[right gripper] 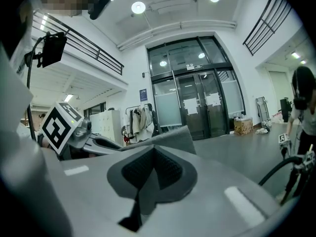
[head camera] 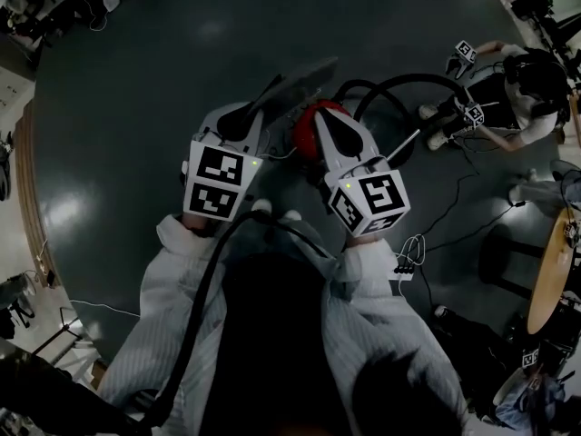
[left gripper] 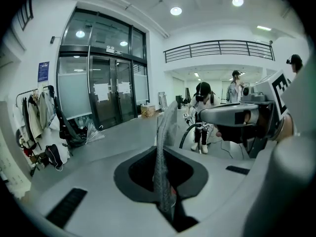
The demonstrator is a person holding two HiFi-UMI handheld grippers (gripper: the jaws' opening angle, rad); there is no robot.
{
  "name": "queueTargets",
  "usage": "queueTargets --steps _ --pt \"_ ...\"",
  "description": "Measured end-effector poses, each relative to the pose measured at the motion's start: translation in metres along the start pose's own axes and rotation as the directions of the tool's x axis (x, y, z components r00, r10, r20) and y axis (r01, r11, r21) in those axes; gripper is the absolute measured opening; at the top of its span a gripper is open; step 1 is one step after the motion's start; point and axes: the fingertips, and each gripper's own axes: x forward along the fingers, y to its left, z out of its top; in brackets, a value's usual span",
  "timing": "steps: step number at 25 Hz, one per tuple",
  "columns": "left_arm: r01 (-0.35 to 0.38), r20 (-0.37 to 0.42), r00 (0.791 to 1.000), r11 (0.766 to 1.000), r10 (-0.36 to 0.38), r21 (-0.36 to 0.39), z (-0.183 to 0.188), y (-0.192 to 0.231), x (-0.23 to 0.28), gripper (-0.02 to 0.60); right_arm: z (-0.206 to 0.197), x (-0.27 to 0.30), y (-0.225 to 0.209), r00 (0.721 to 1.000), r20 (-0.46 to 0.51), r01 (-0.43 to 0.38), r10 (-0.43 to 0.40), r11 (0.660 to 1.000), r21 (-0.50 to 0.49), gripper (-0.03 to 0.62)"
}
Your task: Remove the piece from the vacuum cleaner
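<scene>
- Clamping the thin grey piece in my left hand-held gripper, I see its long axis run forward and rightward, above the red vacuum cleaner.
- My right hand-held gripper, jaws together and empty, sits just beside it.

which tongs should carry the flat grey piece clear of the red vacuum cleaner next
Left: the left tongs clamp the flat grey piece by the red vacuum cleaner; the right tongs are shut and empty.
</scene>
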Motion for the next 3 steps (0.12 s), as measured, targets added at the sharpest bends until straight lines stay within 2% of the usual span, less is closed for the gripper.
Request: queueTargets --steps 3 --pt "-0.011 -0.002 1.0 1.0 0.012 0.006 0.053 -0.044 -0.045 0.025 0.057 -0.06 0.003 1.0 0.006 -0.003 0.003 1.0 0.008 0.0"
